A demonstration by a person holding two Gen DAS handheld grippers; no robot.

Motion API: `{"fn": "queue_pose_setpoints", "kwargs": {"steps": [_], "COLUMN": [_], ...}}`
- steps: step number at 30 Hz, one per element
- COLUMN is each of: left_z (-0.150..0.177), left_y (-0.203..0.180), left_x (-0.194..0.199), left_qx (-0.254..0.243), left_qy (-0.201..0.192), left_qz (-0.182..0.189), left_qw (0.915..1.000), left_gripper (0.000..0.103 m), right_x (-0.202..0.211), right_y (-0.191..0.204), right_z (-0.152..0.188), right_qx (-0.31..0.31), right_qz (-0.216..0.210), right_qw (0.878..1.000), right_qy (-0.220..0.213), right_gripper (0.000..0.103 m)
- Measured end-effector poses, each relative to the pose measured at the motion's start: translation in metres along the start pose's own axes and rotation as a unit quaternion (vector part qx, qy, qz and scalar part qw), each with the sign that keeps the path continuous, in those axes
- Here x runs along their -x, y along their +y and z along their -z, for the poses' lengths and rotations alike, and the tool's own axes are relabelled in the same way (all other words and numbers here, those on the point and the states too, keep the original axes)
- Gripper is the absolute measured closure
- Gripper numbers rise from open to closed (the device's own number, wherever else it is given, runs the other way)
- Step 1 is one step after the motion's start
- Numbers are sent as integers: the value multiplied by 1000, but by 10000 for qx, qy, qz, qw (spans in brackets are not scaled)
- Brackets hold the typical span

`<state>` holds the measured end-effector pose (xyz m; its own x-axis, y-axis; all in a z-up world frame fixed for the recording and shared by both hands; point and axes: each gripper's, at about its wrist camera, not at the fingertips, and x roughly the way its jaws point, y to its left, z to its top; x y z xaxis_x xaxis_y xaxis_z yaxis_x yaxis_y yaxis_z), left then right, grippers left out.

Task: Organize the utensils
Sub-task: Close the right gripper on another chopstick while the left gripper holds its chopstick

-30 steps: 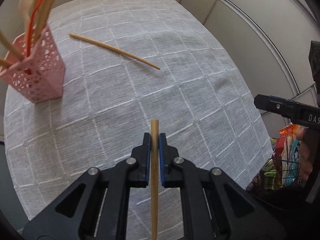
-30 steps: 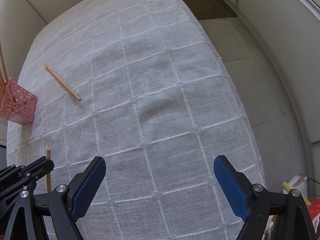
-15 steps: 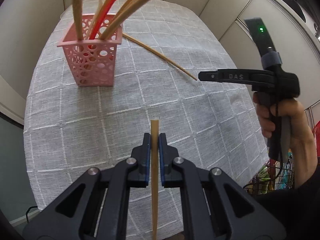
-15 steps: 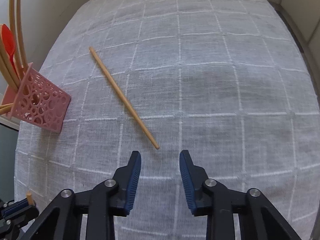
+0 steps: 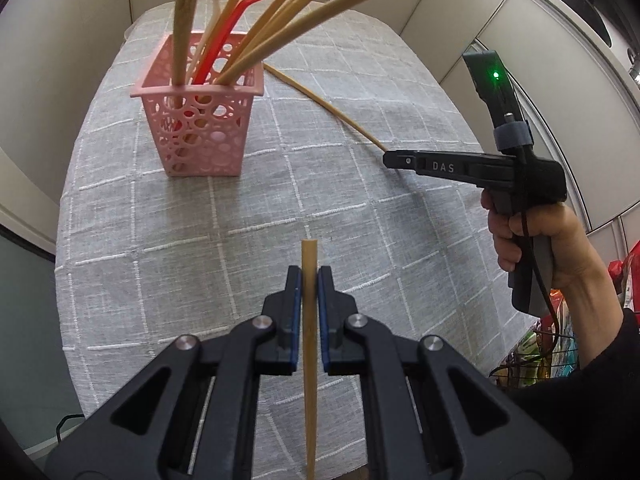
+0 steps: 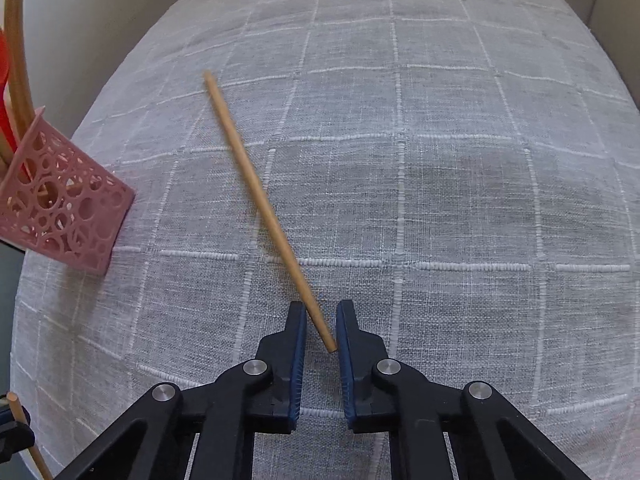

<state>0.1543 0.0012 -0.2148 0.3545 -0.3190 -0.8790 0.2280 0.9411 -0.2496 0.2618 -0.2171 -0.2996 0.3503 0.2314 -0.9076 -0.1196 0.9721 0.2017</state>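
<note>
My left gripper (image 5: 309,280) is shut on a wooden chopstick (image 5: 309,336) and holds it upright above the grey checked tablecloth (image 5: 160,240). A pink perforated holder (image 5: 200,120) with several chopsticks and spoons stands at the far left; it also shows in the right wrist view (image 6: 60,208). A second chopstick (image 6: 256,188) lies on the cloth. My right gripper (image 6: 321,320) is low over its near end, its jaws narrowly apart with the tip between them; the right fingertip looks to touch it. The right gripper also shows in the left wrist view (image 5: 394,159).
The cloth-covered table (image 6: 480,160) ends at cream walls behind. A wire basket with packets (image 5: 552,360) stands beside the table at the right. The held chopstick shows at the lower left of the right wrist view (image 6: 16,416).
My left gripper has swung toward the pink holder, now nearer. My right gripper has narrowed from wide open and moved down onto the near end of the lying chopstick.
</note>
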Motion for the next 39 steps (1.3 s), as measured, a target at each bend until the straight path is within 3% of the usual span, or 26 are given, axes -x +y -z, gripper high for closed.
{"fn": "queue_pose_setpoints", "kwargs": {"steps": [9,15,20,28,35,39], "left_z": [4,9,14,20,17,11], "left_y": [1,-6,-14,-18,-11,-6], "left_x": [14,32,58,102,152,179], "left_qx": [-146,-262,-498,-582,-353,-218], "left_qy": [-193,-513,-1024,-1818,-2682,-3172], "left_qz": [-168,-255,-402,-415,-418,-553], "left_qw": [9996,9980,9927,9807,9618,9465], "left_gripper": [94,94,94,94,94,95], "right_x": [68,131,178,231,257,273], "right_y": [8,19,24,26,37,51], "right_z": [28,48,62,68,65,64], "right_qx": [504,771,818,640,597,646], "right_qz": [292,456,540,433,320,240], "right_qw": [9975,9896,9790,9643,9563,9487], "right_qy": [-411,-1126,-1787,-2532,-2845,-3085], "right_gripper": [98,98,99,99,99,99]}}
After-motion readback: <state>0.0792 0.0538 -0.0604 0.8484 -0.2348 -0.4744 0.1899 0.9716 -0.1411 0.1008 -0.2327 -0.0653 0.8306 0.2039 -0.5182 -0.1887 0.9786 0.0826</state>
